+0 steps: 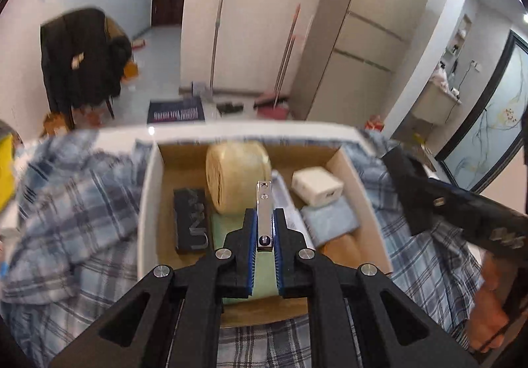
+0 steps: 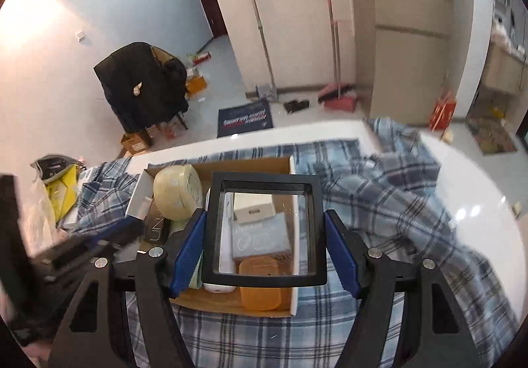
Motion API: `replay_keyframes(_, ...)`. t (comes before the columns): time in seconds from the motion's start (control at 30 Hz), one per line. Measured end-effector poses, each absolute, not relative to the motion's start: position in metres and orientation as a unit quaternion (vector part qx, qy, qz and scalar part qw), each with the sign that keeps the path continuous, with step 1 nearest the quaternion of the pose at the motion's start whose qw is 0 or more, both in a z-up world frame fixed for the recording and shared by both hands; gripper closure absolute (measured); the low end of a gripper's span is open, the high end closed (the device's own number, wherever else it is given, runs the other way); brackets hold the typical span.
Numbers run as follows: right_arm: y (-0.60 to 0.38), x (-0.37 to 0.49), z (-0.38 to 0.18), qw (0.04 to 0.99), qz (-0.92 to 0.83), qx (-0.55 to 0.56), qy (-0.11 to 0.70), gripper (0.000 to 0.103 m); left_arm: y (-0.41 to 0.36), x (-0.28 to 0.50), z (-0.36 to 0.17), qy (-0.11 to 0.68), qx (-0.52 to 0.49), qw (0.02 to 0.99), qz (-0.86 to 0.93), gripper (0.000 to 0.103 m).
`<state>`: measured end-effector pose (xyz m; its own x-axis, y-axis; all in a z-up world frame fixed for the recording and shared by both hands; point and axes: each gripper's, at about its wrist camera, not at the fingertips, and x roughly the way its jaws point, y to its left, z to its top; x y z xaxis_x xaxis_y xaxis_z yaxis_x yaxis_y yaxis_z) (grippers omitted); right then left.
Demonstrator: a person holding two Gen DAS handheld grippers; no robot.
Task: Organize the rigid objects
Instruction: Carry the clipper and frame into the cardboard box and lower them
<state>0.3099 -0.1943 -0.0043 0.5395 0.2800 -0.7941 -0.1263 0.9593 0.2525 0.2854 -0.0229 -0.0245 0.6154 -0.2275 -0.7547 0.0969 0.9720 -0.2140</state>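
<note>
An open cardboard box (image 1: pixel 148 190) (image 2: pixel 293 236) sits on a plaid cloth. It holds a cream round case (image 1: pixel 236 176) (image 2: pixel 176 191), a black box (image 1: pixel 191 219), a white charger (image 1: pixel 316 185), a light blue pack (image 1: pixel 330 219) and an orange case (image 2: pixel 260 289). My left gripper (image 1: pixel 265 241) is shut on silver nail clippers (image 1: pixel 265 213) above the box. My right gripper (image 2: pixel 264 237) is shut on a black square frame (image 2: pixel 264 277) with a clear film, held over the box.
The blue plaid cloth (image 1: pixel 76 203) (image 2: pixel 396 203) covers a white table (image 2: pixel 478 219). A yellow bag (image 2: pixel 62 191) lies at the left. On the floor beyond are a chair with a black coat (image 2: pixel 145 84), a mat (image 2: pixel 246 119), a mop and a dustpan (image 2: pixel 340 101).
</note>
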Motion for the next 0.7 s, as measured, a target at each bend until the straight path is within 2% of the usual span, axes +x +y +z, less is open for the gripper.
replay_keyframes(0.27,-0.188,0.305,-0.001,0.884,0.104,0.058,0.452,0.034,-0.030,0.297,-0.062,0.501,-0.083,0.857,-0.086,0.093)
replay_keyframes(0.7,-0.190,0.311,-0.014,0.869,0.115,0.068,0.476,0.034,-0.046,0.299,-0.072,0.509,-0.052,0.856,-0.074,0.093)
